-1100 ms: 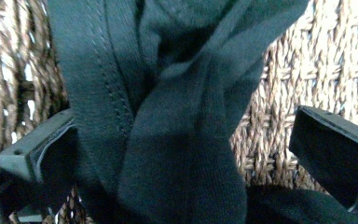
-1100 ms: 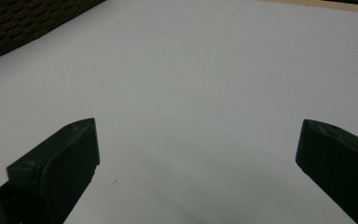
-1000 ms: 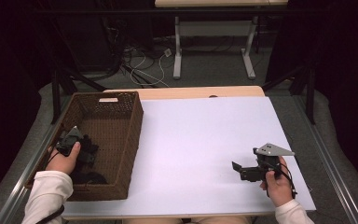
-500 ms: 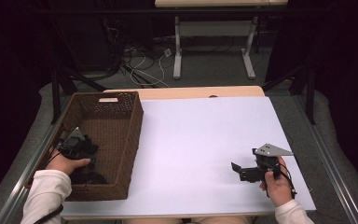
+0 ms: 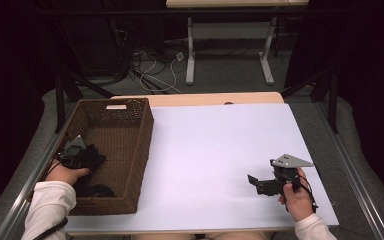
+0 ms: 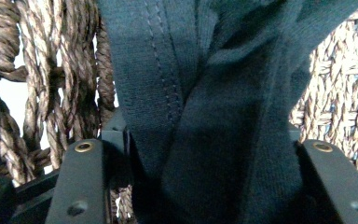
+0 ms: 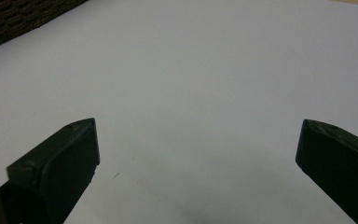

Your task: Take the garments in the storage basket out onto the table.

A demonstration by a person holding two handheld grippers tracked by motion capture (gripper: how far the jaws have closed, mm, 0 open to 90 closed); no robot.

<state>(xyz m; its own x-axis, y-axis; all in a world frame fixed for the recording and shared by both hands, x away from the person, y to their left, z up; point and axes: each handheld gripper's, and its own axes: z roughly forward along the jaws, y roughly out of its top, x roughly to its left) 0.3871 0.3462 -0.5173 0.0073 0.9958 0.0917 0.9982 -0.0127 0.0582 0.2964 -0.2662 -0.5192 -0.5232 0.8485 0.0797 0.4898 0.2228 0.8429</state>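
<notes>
Inside the brown woven wicker basket, at its near left end, the left gripper has just been closing and now pinches a bunched dark knitted cloth. The right gripper rests on the white tabletop, jaws wide apart with nothing between them

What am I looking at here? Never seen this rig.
No robot: a person holds a two-fingered gripper in each hand. The high view looks down on a white table with a wicker basket at its left. The other two pictures come from cameras riding on the grippers. The left gripper is inside the basket; its fingers have just been closing and now press on dark cloth. The right gripper hovers over bare table, fingers wide apart, holding nothing.
</notes>
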